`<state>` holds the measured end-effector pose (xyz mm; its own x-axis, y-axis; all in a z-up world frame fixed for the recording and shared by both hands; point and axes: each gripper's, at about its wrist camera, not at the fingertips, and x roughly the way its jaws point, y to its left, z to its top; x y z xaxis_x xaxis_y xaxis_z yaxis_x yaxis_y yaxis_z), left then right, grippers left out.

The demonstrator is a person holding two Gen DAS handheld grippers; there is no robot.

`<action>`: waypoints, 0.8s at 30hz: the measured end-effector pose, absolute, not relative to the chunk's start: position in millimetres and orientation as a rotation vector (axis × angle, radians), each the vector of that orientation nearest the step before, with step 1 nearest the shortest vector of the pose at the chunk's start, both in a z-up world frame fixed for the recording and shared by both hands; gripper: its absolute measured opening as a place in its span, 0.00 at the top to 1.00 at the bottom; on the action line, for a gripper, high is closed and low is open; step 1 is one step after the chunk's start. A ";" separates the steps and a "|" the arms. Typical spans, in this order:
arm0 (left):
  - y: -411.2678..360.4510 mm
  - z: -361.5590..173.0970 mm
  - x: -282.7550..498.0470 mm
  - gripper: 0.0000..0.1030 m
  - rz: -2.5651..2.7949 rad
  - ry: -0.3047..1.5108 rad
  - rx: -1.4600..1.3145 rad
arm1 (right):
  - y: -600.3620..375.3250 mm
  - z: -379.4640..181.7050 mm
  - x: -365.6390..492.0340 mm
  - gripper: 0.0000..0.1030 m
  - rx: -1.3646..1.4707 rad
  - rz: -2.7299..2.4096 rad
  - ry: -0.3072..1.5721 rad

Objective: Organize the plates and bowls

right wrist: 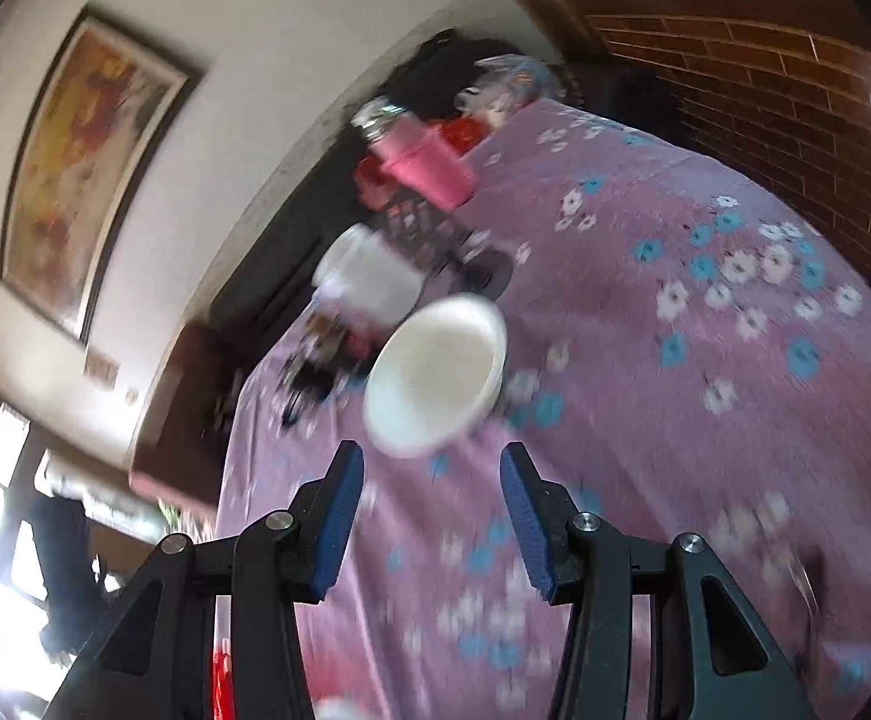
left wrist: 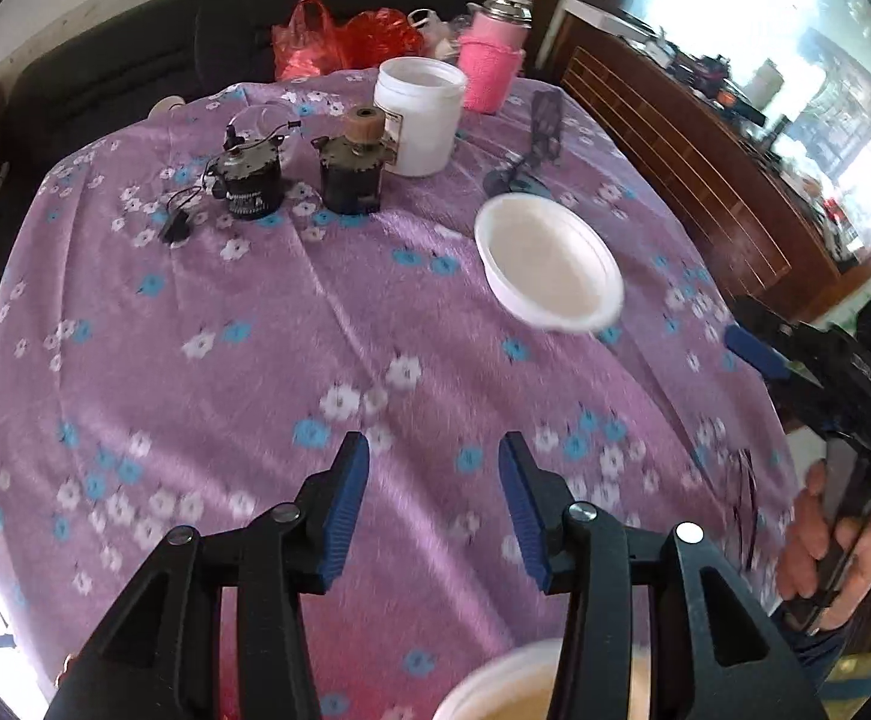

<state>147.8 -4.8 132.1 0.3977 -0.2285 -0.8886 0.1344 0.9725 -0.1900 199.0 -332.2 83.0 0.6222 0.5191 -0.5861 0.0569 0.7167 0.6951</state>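
Note:
A white bowl [left wrist: 549, 264] sits on the purple flowered tablecloth [left wrist: 315, 330], right of centre in the left wrist view. It also shows in the right wrist view [right wrist: 435, 375], just ahead of the fingers. My left gripper [left wrist: 433, 450] is open and empty above the cloth, well short of the bowl. My right gripper [right wrist: 432, 462] is open and empty; in the left wrist view it is at the table's right edge [left wrist: 759, 354], held by a hand. A second white bowl's rim [left wrist: 501, 690] shows under the left gripper at the bottom edge.
A white tub [left wrist: 417, 114], a pink-sleeved flask [left wrist: 492, 60], two dark metal devices [left wrist: 249, 180] [left wrist: 354, 171], red bags [left wrist: 339, 39] and a dark swatter [left wrist: 546, 123] stand at the far side. A wooden cabinet [left wrist: 705, 168] runs along the right.

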 end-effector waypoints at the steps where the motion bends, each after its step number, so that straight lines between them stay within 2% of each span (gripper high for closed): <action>1: -6.9 129.1 159.0 0.58 -0.222 1.148 -0.103 | -332.8 77.3 209.2 0.50 0.752 0.285 0.880; 2: -8.7 126.4 167.9 0.58 -0.224 1.158 -0.112 | -331.4 67.3 224.4 0.51 0.760 0.266 0.905; 4: -12.2 122.0 182.0 0.58 -0.214 1.165 -0.120 | -329.4 56.2 239.0 0.64 0.760 0.242 0.910; 9: -26.2 102.4 226.4 0.58 -0.170 1.183 -0.068 | -330.5 36.1 252.3 0.64 0.733 0.255 0.926; 14: -41.3 87.6 270.2 0.58 -0.200 1.191 -0.127 | -334.2 23.6 255.1 0.64 0.766 0.306 0.936; 21: -59.8 68.3 297.1 0.58 -0.227 1.196 -0.129 | -331.2 10.8 268.0 0.63 0.776 0.318 0.929; 24: -68.1 57.7 303.5 0.64 -0.223 1.209 -0.093 | -322.3 3.4 273.9 0.66 0.756 0.318 0.958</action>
<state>303.5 -68.1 57.7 0.3357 -0.2201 -0.9159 0.1212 0.9743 -0.1897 273.9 -322.3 3.4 0.5544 0.5565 -0.6189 0.0768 0.7062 0.7038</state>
